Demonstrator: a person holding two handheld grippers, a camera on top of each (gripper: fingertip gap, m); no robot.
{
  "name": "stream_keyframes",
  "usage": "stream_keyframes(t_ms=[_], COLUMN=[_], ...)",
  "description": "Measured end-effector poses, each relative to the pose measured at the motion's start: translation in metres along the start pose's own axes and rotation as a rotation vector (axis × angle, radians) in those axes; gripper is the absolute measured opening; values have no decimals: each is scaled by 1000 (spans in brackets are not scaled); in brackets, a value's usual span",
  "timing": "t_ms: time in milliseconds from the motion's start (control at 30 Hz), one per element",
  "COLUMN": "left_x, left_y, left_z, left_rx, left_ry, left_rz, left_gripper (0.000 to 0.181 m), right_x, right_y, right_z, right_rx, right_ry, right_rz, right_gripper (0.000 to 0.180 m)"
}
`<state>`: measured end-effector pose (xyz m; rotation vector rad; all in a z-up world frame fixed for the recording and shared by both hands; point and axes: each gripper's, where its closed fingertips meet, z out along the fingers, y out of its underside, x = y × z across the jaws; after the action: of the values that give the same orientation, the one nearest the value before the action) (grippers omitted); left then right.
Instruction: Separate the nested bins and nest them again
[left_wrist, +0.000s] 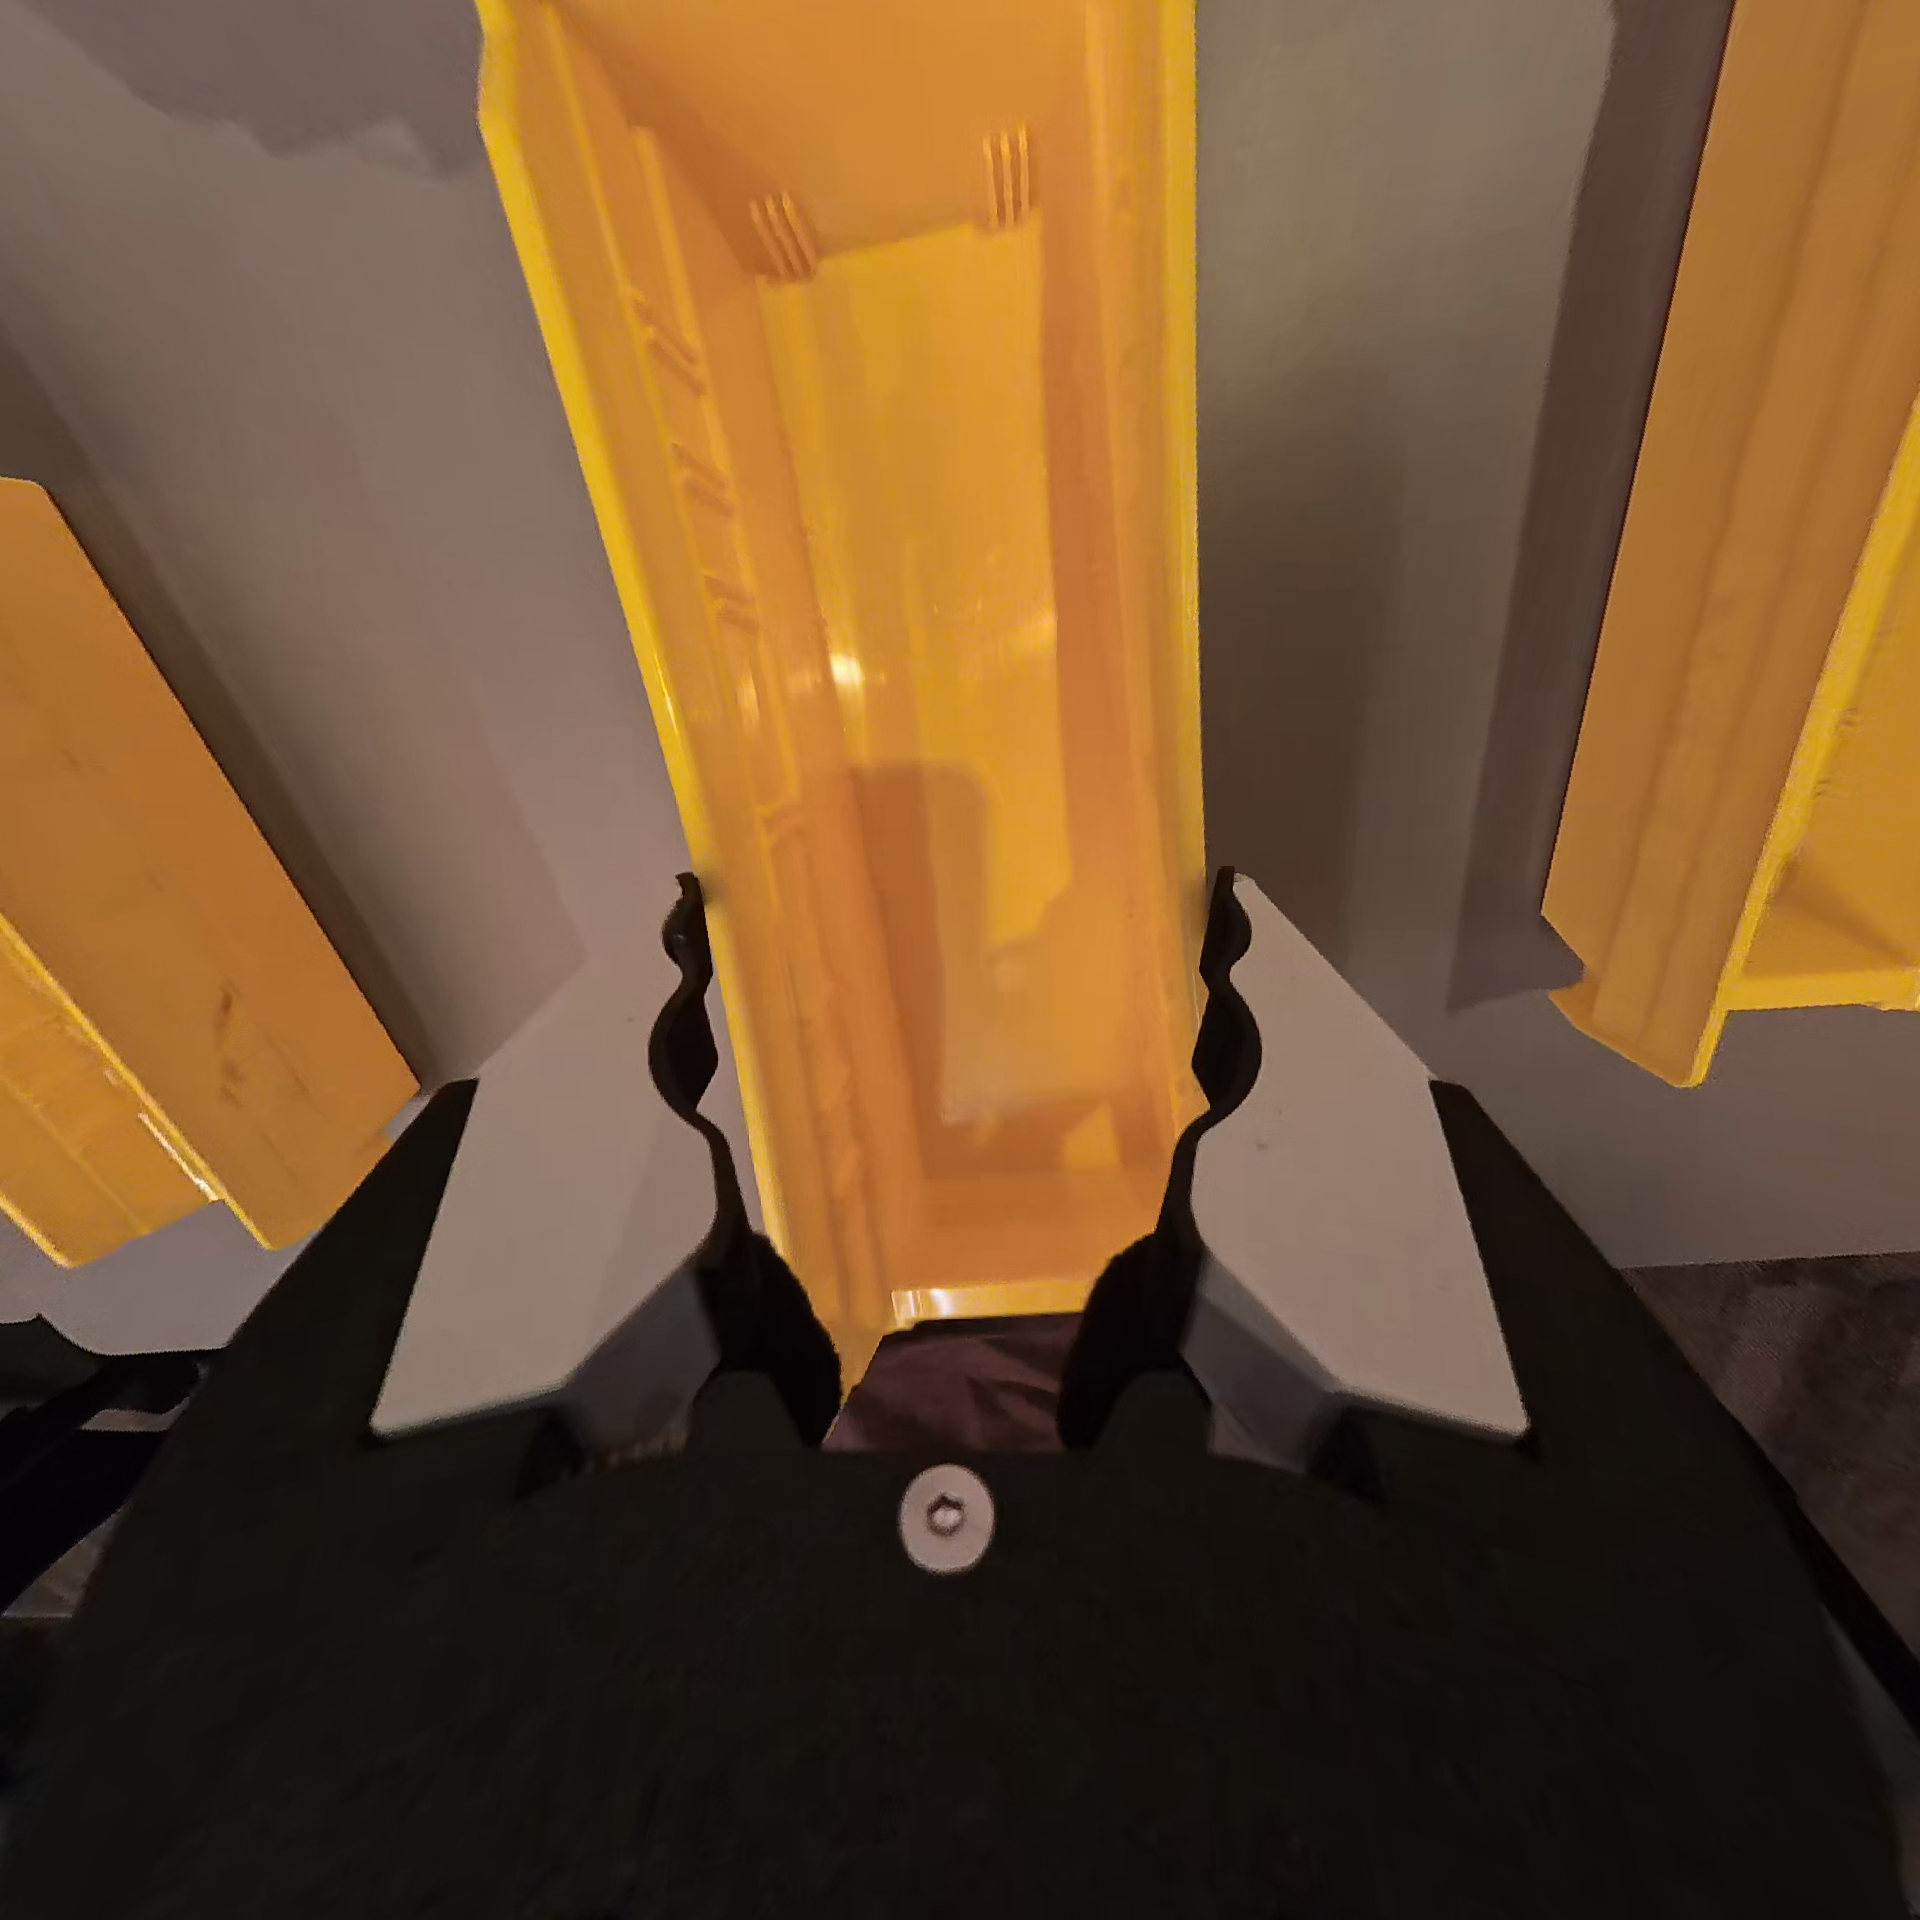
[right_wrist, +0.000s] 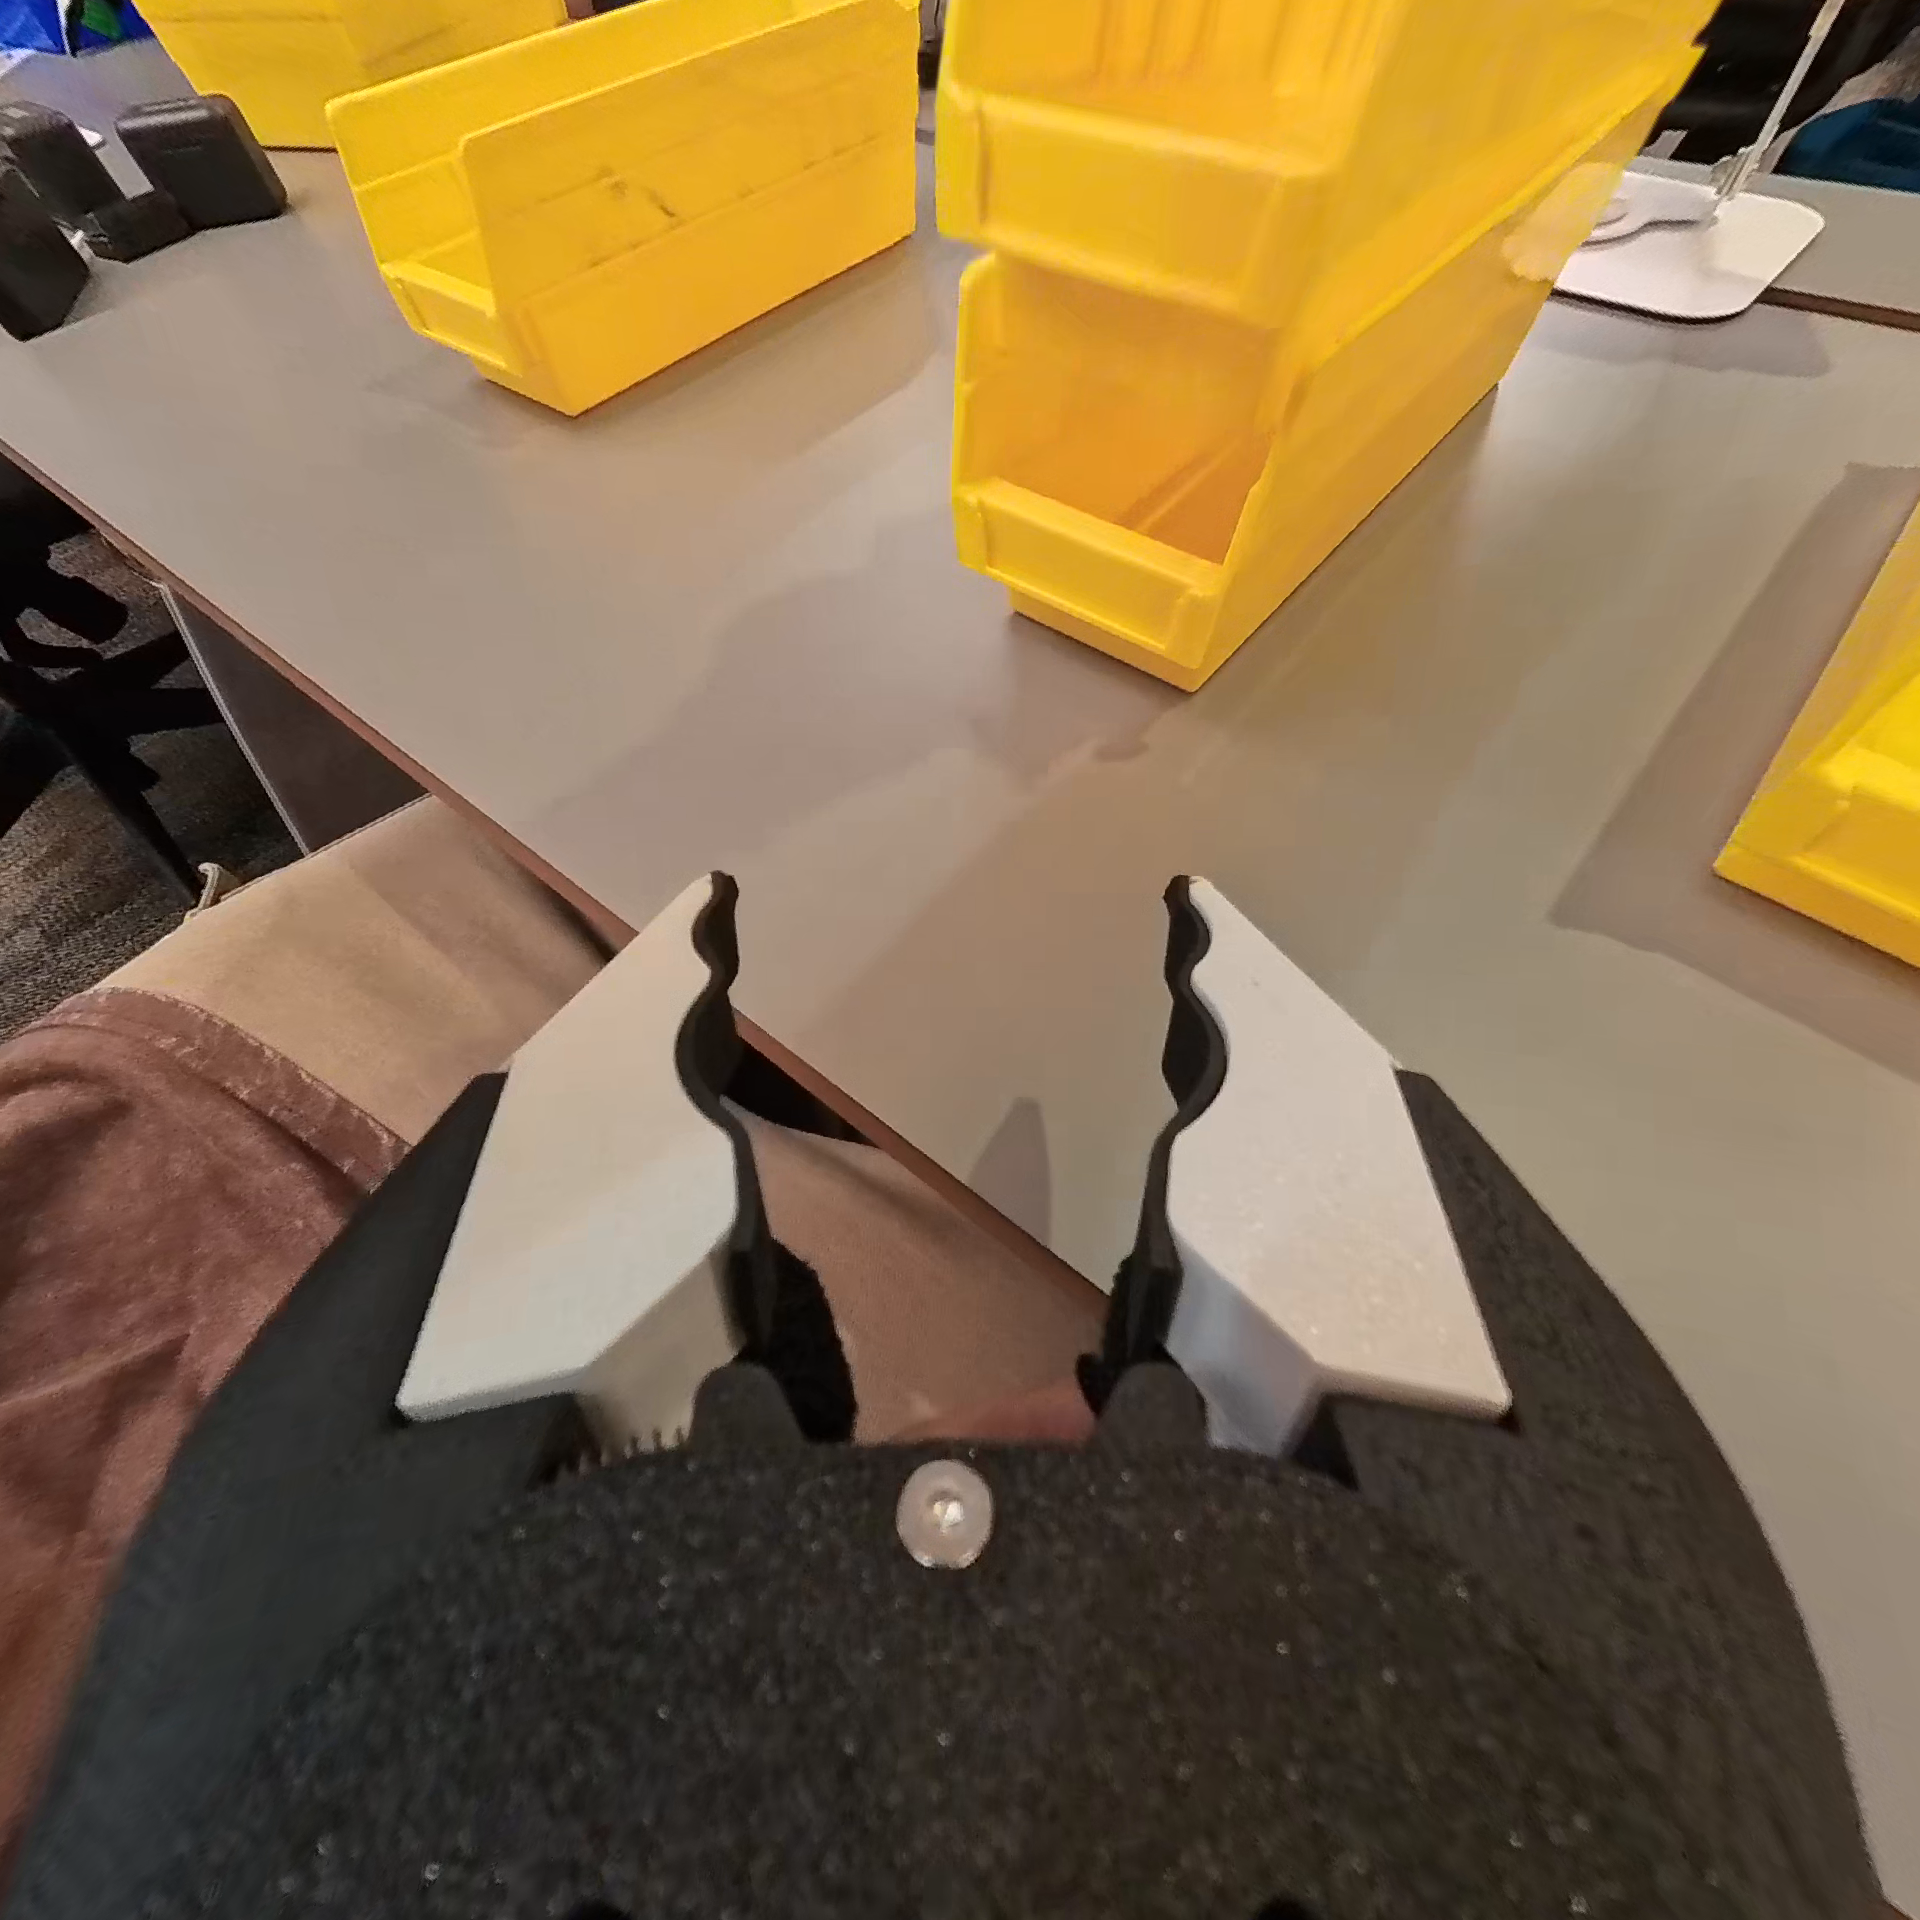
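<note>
— What's in front of you, left to right?

— My left gripper (left_wrist: 954, 894) straddles a long yellow bin (left_wrist: 935, 582), fingers against its outer walls; I think they grip it, though contact is hard to judge. Another bin's floor shows inside it. More yellow bins flank it.

— And the right?

— My right gripper (right_wrist: 951, 894) hangs wide apart, holding nothing, over the grey table (right_wrist: 727, 644) edge. Beyond stand a single empty bin (right_wrist: 623, 208) and a tilted bin (right_wrist: 1299, 114) part-lifted from the bottom bin (right_wrist: 1195, 488).
</note>
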<state>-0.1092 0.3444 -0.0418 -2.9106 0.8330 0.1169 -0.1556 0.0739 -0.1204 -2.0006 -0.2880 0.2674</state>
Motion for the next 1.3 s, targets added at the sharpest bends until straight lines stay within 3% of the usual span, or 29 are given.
stream_keyframes(t_ms=[367, 567, 800, 1033, 1300], left_x=[-27, -54, -118, -167, -164], left_y=[-5, 5, 11, 25, 27], left_z=[-64, -64, -77, -31, 32], left_rx=[46, 17, 43, -4, -58], left_ry=[26, 7, -38, -67, -20], left_rz=[20, 37, -29, -79, -74], left_gripper=[95, 95, 95, 96, 95], right_x=[0, -6, -10, -8, -5], right_y=[1, 4, 10, 10, 10], right_z=[0, 4, 8, 7, 8], right_rx=[-4, -23, -50, -49, -49], right_ry=[-6, -12, -18, -13, -14], right_rz=[7, -9, -25, -25, -14], right_gripper=[83, 83, 83, 83, 83])
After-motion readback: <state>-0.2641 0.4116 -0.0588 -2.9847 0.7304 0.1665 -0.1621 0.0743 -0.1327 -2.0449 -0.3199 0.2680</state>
